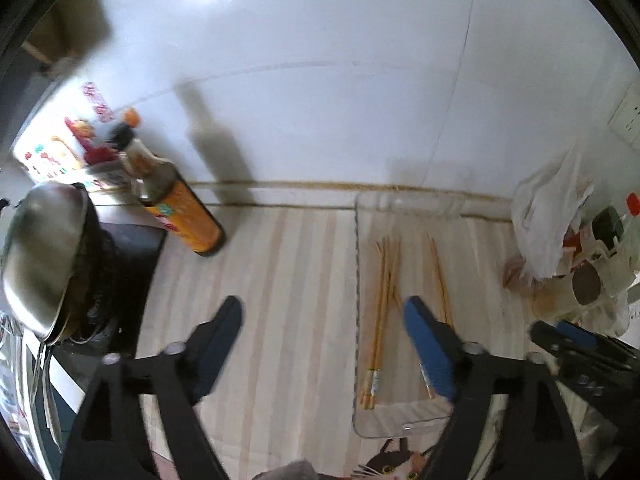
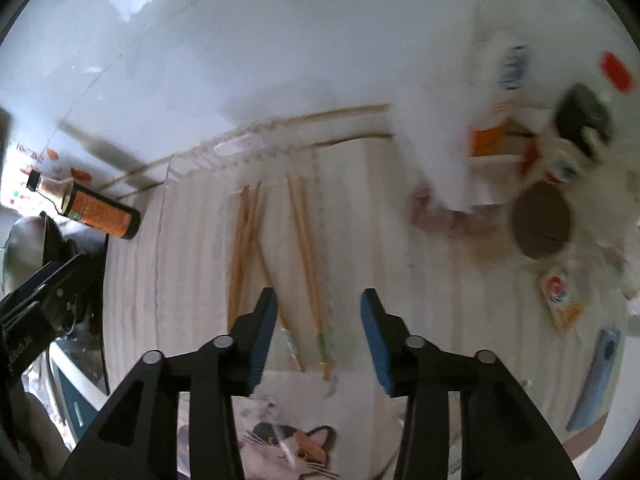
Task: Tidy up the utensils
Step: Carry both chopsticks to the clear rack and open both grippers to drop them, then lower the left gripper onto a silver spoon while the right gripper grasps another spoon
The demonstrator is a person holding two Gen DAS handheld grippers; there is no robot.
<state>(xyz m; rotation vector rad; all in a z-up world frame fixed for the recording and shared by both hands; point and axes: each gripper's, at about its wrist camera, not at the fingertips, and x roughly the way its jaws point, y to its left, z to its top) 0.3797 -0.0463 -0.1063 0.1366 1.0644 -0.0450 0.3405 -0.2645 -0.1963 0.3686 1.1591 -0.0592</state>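
Note:
Several wooden chopsticks [image 1: 382, 308] lie in a shallow clear plastic tray [image 1: 400, 420] on the striped counter; they also show in the right wrist view [image 2: 244, 240], with a separate pair [image 2: 308, 256] to their right. My left gripper [image 1: 324, 320] is open and empty, above the counter, its right finger over the tray's chopsticks. My right gripper [image 2: 318, 312] is open and empty, just short of the chopsticks' handle ends. It shows at the right edge of the left wrist view [image 1: 576, 336].
A dark sauce bottle with an orange label [image 1: 180, 208] stands at the back left by the white wall. A steel pot [image 1: 40, 252] sits on a black stove at left. White plastic bags and cups [image 1: 560, 240] crowd the right. A blue phone [image 2: 596, 380] lies at right.

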